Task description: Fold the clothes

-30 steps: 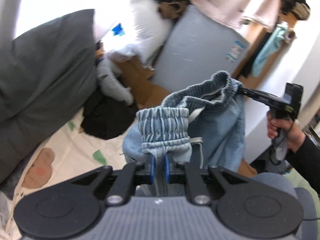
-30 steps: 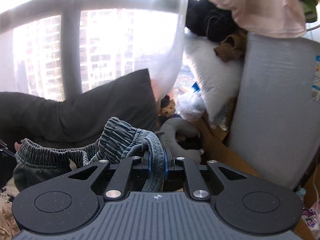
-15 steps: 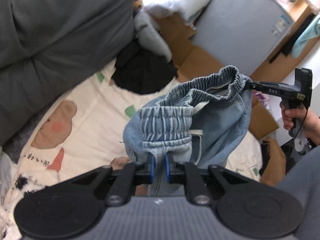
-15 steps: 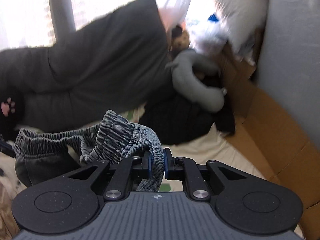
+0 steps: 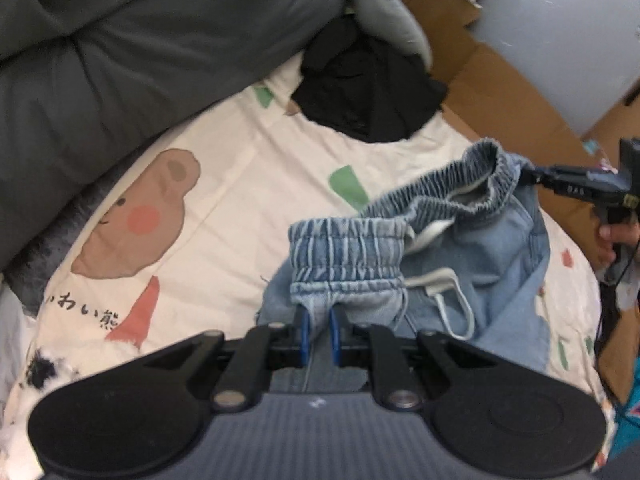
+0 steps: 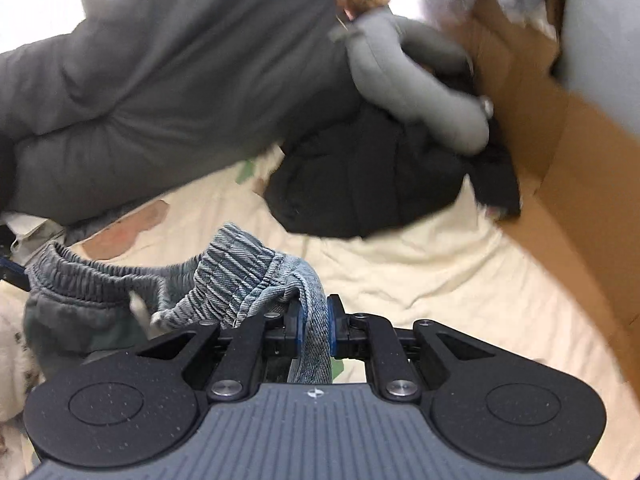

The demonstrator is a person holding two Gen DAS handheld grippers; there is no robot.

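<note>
A: Left wrist view: left gripper (image 5: 319, 330) clamps the denim shorts (image 5: 472, 248) waistband above the bedsheet (image 5: 240, 184); legs hidden.

B: Right gripper (image 6: 314, 326) likewise pinches the waistband; background blurred.

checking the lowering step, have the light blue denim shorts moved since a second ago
Yes. The light blue denim shorts came down toward the cream bear-print bedsheet, which now fills the left wrist view.

Left gripper (image 5: 319, 330) angled steeply down, fingers (image 5: 305, 330) nearly together, clamped on the shorts (image 5: 500, 264) waistband. Right gripper (image 6: 314, 326) also pitched down, clamped on the waistband's other end. Right hand (image 5: 614, 236) wraps its handle at the left view's right edge.
</note>
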